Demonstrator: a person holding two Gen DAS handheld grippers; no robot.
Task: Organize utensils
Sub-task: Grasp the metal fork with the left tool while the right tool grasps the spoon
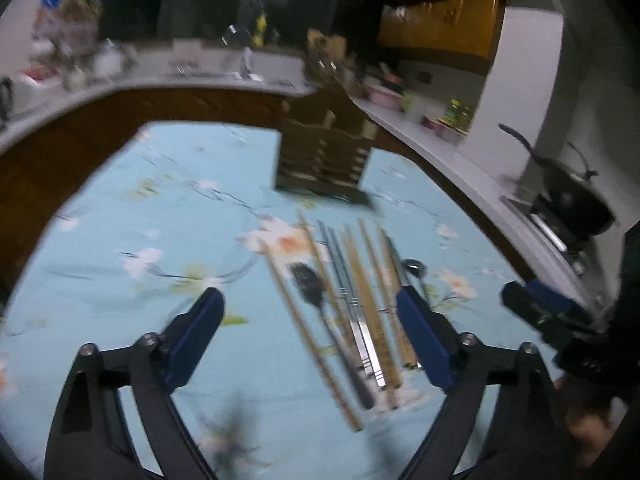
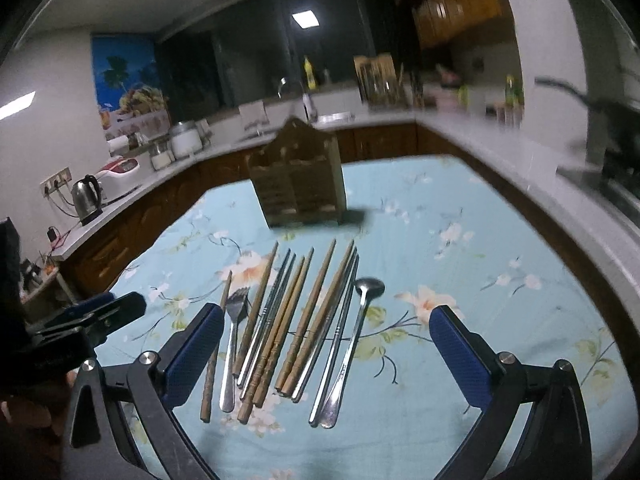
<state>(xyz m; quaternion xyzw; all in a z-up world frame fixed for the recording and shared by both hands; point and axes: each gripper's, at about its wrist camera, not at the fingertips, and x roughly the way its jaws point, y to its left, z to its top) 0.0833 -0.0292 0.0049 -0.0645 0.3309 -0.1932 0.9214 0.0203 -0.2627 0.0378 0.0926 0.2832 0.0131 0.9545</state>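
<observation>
A row of utensils lies on the light-blue floral tablecloth (image 2: 460, 208): several wooden chopsticks (image 2: 308, 316), metal chopsticks (image 2: 268, 312), a fork (image 2: 236, 312) and a spoon (image 2: 370, 286). Behind them stands a wooden utensil holder (image 2: 298, 184), upright and with no utensils showing in it. My right gripper (image 2: 326, 312) is open and hovers over the near ends of the row. My left gripper (image 1: 308, 296) is open too, above the fork (image 1: 308, 284) and chopsticks (image 1: 360, 300), with the holder (image 1: 324, 156) beyond. Neither touches anything. The left wrist view is blurred.
A kitchen counter (image 2: 480, 132) wraps around behind the table. It carries a kettle (image 2: 86, 198), jars and a sink. A dark pan (image 1: 572, 200) sits on the stove at the right. The other gripper shows at each view's edge (image 1: 536, 308) (image 2: 108, 312).
</observation>
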